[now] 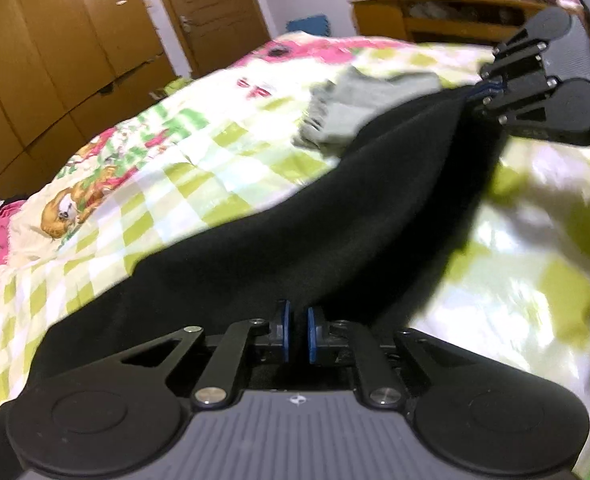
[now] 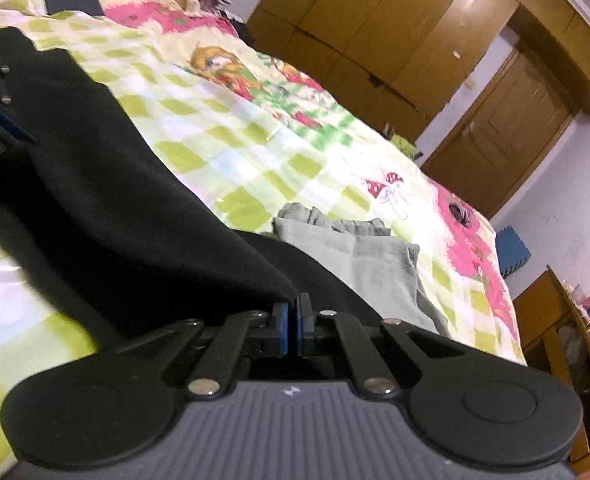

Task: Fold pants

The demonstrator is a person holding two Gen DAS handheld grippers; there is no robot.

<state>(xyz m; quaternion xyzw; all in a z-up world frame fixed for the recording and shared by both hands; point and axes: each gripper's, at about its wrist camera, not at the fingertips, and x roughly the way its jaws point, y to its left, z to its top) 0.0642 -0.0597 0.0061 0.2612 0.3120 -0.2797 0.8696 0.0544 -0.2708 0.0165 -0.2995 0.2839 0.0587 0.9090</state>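
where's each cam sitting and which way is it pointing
Left wrist: sits on the left hand-held gripper, looking along the black pants across the bed toward the right hand-held gripper; own blue pads show.
Right wrist: sits on the right hand-held gripper, looking back across the bed; the left one shows at the frame's left edge.
Shared: pants, grey cloth, checked bedspread, wardrobe.

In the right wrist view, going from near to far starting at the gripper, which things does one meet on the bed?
right gripper → black pants → grey folded cloth → checked bedcover → wooden wardrobe
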